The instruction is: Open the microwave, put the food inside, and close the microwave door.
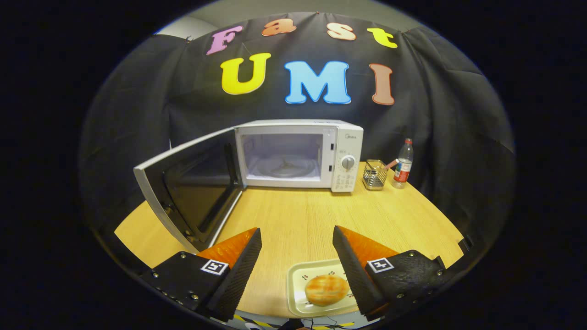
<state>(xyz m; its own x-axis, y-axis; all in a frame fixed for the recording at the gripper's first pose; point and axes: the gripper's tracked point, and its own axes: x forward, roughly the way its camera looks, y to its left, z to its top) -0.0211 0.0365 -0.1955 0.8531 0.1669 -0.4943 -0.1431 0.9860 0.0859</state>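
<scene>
Wooden table's (298, 215) near edge is found bearing the plate (298, 282) with food (326, 289), set low between the spread, empty gripper (297, 243) fingers.

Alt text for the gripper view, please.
The open tongs hover over a bun on a small tray at the near edge of a wooden table. Beyond stands a white microwave, its door swung wide open, with a cup and a bottle beside it.
</scene>
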